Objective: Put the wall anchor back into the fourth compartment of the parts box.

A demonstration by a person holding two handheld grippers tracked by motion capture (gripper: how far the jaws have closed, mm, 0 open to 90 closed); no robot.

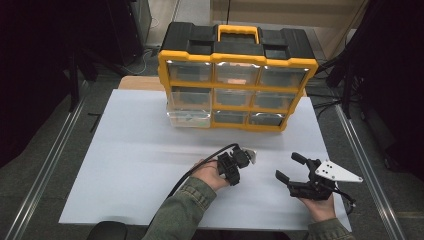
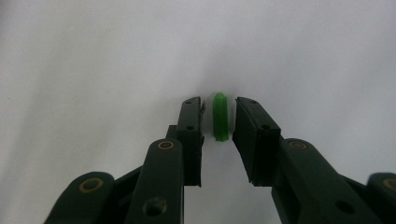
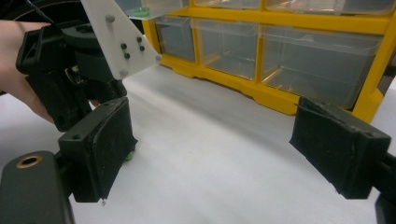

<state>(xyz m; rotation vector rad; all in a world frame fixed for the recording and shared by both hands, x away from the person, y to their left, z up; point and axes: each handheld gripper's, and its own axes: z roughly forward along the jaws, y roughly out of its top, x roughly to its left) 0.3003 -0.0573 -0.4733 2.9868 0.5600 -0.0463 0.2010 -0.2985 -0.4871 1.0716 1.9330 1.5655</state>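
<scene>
One green plastic piece (image 2: 220, 117) stands between the narrowed, not-yet-touching jaws of the left gripper (image 2: 218, 122); right gripper (image 1: 289, 168) jaws wide; one nine-drawer organizer (image 1: 235, 77) on the desk (image 1: 135, 150).

Small green ribbed plastic piece (image 2: 221, 117), on edge, on white table surface (image 2: 93, 70)
</scene>
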